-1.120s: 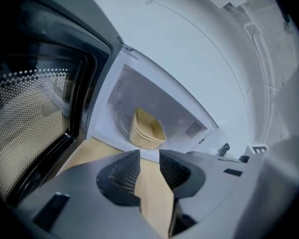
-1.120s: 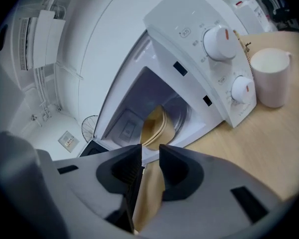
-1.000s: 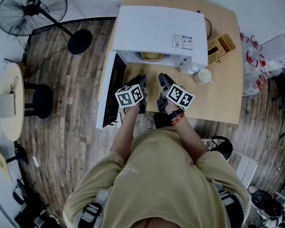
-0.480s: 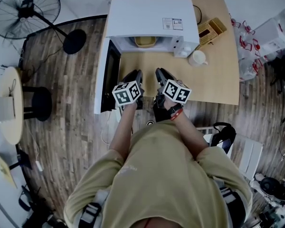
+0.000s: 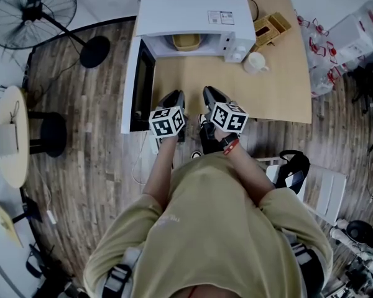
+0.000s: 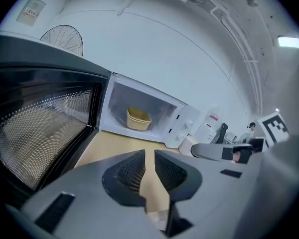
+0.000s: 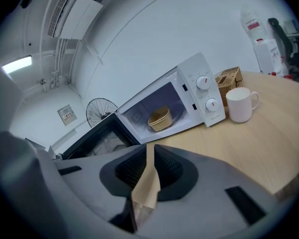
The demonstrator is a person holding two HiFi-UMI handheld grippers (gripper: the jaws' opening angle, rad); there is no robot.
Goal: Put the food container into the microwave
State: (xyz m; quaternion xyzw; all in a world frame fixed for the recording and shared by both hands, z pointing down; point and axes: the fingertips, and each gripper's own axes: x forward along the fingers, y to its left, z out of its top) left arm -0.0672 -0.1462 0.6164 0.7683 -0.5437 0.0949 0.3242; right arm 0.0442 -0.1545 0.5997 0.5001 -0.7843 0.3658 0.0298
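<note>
So the tan food container (image 5: 186, 41) already sits inside the open microwave (image 5: 193, 11) at the bench's (image 5: 280, 85) far left corner, looks like a light, thin-walled tub I'd pinch by the rim (contents hidden), while left tongs (image 6: 149, 156) and right tongs (image 7: 150, 151) have just been closing, a slit apart, on nothing.

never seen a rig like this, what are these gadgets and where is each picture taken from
A person holds a two-fingered hand tool in each hand: the left gripper and the right gripper. One picture comes from a camera on the person's head, looking down; the other two come from cameras riding on each tool. On the table stand a microwave with its door open, a mug and a basket. The yellow container sits inside the microwave. Both pairs of fingers have just been closing, empty.
</note>
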